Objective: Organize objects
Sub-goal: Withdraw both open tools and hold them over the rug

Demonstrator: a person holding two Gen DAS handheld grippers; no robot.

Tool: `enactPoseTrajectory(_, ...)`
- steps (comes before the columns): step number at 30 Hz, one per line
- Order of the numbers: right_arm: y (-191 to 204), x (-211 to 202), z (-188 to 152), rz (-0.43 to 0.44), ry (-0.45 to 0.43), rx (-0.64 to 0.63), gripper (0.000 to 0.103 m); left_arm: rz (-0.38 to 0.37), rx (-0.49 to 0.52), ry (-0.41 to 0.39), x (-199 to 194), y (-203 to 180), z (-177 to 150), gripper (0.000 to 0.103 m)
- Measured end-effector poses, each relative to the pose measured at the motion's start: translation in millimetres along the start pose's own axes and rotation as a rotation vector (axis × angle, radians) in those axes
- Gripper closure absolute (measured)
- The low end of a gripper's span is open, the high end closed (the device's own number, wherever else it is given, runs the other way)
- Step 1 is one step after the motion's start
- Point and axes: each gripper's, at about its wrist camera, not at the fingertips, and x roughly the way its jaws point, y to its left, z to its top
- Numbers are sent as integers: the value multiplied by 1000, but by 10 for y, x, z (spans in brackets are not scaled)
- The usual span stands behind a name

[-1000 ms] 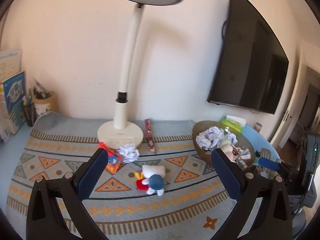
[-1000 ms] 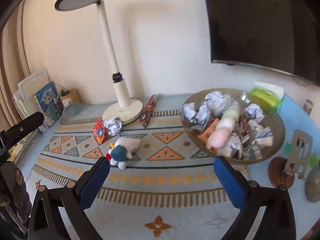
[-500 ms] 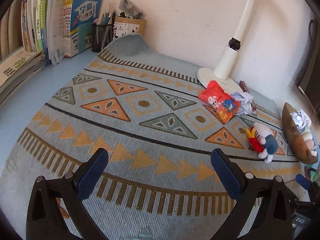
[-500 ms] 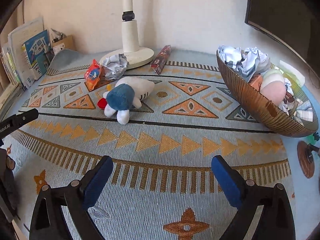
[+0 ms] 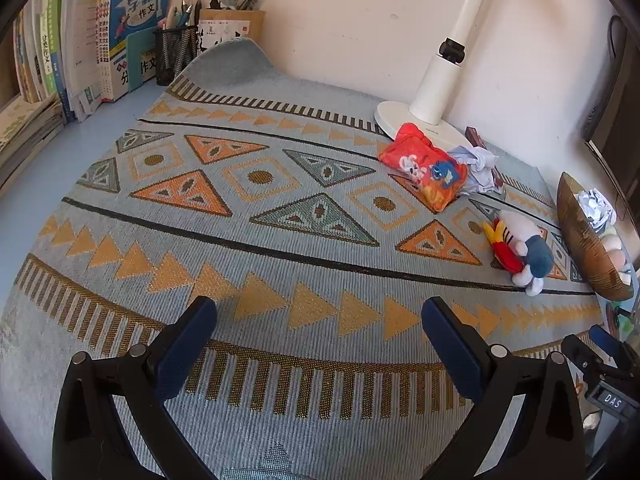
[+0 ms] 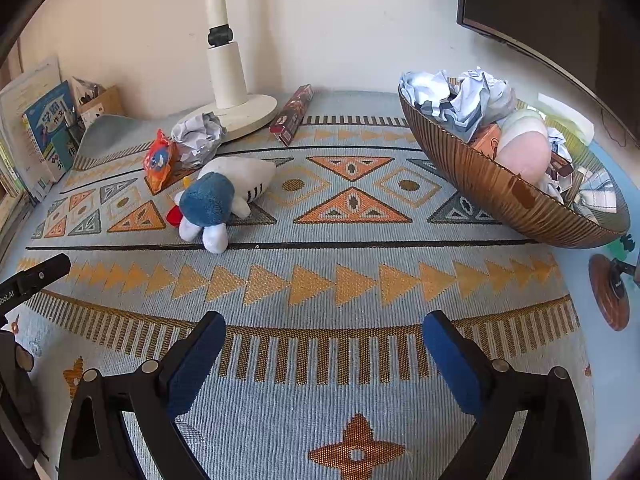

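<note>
Both the left tool [image 5: 318, 340] and the right tool [image 6: 322, 354] hang spread and empty over the near patterned blue woven mat [image 6: 320, 280] on the bench. Further off, the white-and-blue plush toy [image 6: 224, 198] lies on its side, long axis running near-left to far-right. Beyond it, the red snack packet [image 6: 158, 160], crumpled paper ball [image 6: 198, 138] and dark slim box [image 6: 292, 114] remain loose; the brown ribbed bowl [image 6: 500, 196] at right already looks full, so the task seems mostly done.

A pale blue desk [image 5: 28, 184] covered by a woven blue mat with orange triangles [image 5: 280, 248] stands against a cream wall [image 5: 340, 20]. A white desk lamp [image 6: 228, 80] rises at the back; a dark flat screen [image 6: 560, 4] hangs right. Daylight falls across the mat.
</note>
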Motion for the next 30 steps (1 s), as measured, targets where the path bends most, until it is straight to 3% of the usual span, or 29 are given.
enactPoseTrajectory(6,-71,-59,-7,-18,-34,43,1,11,12,9,6,-22,-14,1)
enactPoseTrajectory(16,-53,-46,-6,31,-38,29,0,-11,11,6,-5,-4,-6,1)
enactPoseTrajectory(30,-85,-104,-8,61,-77,45,0,16,32,17,19,-42,11,1)
